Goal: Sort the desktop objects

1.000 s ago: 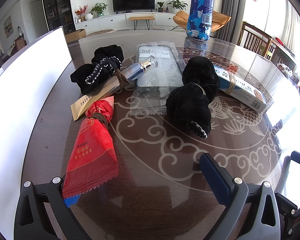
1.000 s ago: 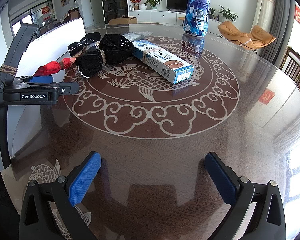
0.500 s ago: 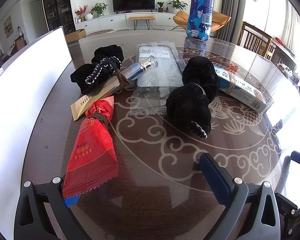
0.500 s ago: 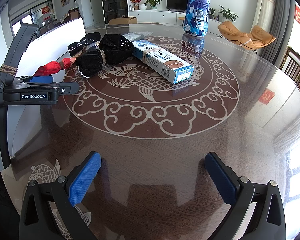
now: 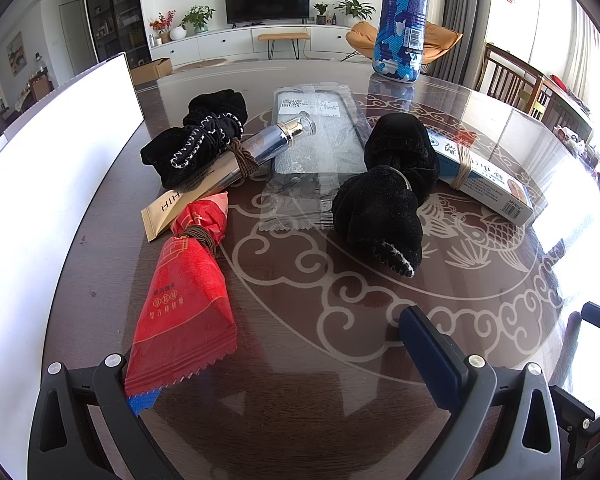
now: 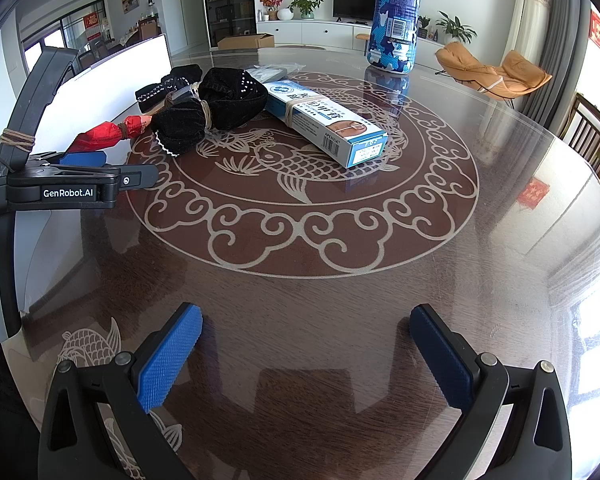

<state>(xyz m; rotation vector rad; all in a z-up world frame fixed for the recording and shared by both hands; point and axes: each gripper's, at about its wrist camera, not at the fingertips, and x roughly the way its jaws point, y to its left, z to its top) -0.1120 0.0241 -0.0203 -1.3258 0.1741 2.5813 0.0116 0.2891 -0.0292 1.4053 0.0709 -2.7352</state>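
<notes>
On the glass-topped round table [image 5: 340, 420], a red snack packet [image 5: 180, 300] tied with a brown band lies in the left wrist view, its near end over the left finger's pad. My left gripper [image 5: 284, 376] is open around that end. Behind it lie two black cloth bundles [image 5: 384, 196] [image 5: 196, 136], a silver-blue tube [image 5: 260, 148], a clear plastic bag [image 5: 316, 136] and a banded blue-white box [image 5: 484, 176]. My right gripper [image 6: 304, 352] is open over bare table, well short of the box [image 6: 324, 120] and bundle [image 6: 216, 108].
A tall blue camouflage bottle [image 5: 400, 20] stands at the far side of the table. A white panel [image 5: 40, 180] runs along the left edge. The left gripper's body [image 6: 60, 184] shows at the left of the right wrist view. Wooden chairs [image 5: 512, 80] stand to the right.
</notes>
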